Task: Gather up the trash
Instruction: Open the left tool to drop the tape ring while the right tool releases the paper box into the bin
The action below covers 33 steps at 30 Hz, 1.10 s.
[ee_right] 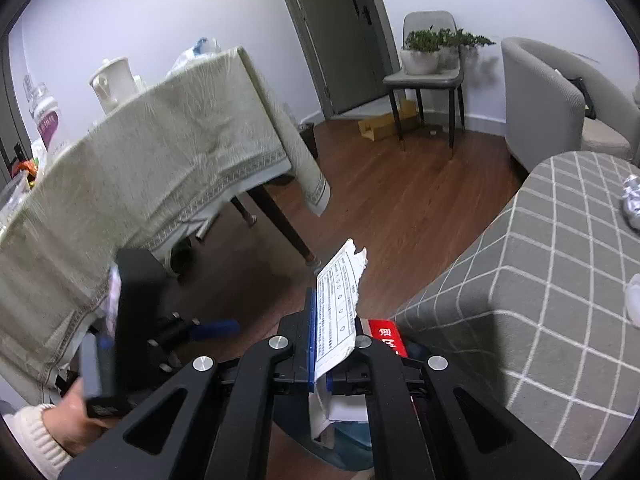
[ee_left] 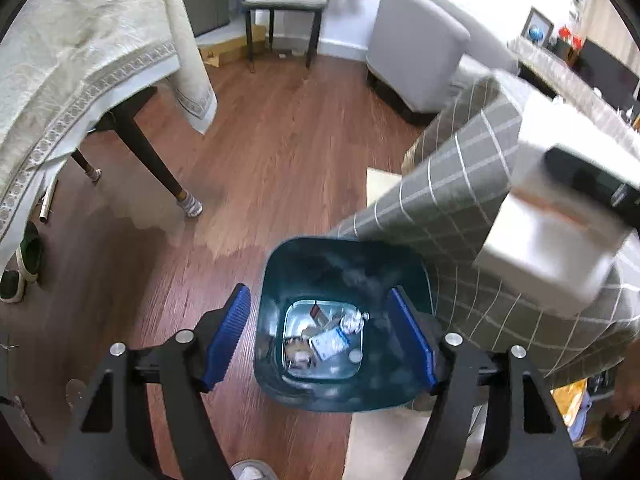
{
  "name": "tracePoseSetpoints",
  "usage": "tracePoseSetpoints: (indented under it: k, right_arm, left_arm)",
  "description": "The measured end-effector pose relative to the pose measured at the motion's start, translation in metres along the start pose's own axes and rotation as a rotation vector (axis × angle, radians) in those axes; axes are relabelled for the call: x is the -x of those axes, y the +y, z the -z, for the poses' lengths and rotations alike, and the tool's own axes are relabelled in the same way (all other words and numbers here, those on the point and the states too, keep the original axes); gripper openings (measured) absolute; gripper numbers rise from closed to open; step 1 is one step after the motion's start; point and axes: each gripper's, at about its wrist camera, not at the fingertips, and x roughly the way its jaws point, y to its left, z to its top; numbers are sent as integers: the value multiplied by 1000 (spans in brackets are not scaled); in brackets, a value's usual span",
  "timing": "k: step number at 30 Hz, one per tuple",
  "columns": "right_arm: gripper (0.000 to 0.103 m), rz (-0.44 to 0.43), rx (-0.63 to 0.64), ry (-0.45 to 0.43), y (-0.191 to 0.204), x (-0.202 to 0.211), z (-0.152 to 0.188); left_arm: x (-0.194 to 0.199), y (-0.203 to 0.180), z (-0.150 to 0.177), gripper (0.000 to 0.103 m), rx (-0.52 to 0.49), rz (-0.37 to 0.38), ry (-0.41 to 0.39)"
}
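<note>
A dark teal trash bin (ee_left: pixel 276 276) stands on the wood floor, with several scraps of paper and wrappers (ee_left: pixel 326 340) at its bottom. My left gripper (ee_left: pixel 320 336) hangs open and empty right above the bin's mouth. My right gripper (ee_right: pixel 334 320) is shut on a torn white printed paper (ee_right: pixel 338 300), which sticks up between the blue pads. In the left wrist view the right gripper's white and black body (ee_left: pixel 560 208) shows blurred at upper right. Part of the bin's rim (ee_right: pixel 320 452) shows below the right gripper. A crumpled silver wrapper (ee_right: pixel 632 200) lies on the grey checked sofa (ee_right: pixel 560 280).
A table with a cream cloth (ee_left: pixel 80 60) stands to the left, its dark legs (ee_left: pixel 152 152) on the floor. A grey armchair (ee_left: pixel 416 48) and a chair with potted plants (ee_right: pixel 432 64) stand at the back. A red-labelled item (ee_right: pixel 386 338) lies by the sofa. Shoes (ee_left: pixel 24 264) lie under the table.
</note>
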Motion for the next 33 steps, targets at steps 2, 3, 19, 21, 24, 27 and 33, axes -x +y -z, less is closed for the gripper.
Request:
tracePoseSetpoints:
  k: [2, 3, 19, 21, 24, 27, 33]
  right_arm:
    - [3, 0, 6, 21, 2, -7, 2]
    - [3, 2, 8, 30, 3, -10, 3]
    - [3, 48, 10, 260, 1, -72, 37]
    - [3, 60, 20, 300, 1, -81, 44]
    - [4, 75, 42, 353, 1, -92, 53]
    - [5, 102, 68, 391, 2, -100, 60]
    - [67, 94, 69, 426, -2, -104, 70]
  left_arm:
    - [9, 1, -2, 69, -1, -2, -35]
    - [13, 1, -3, 68, -4, -5, -53]
    - [64, -2, -13, 44, -27, 57, -230]
    - [68, -4, -14, 42, -34, 72, -245]
    - [72, -6, -15, 42, -38, 94, -254]
    - [78, -10, -16, 40, -47, 108, -272]
    - [93, -13, -19, 40, -59, 128, -319]
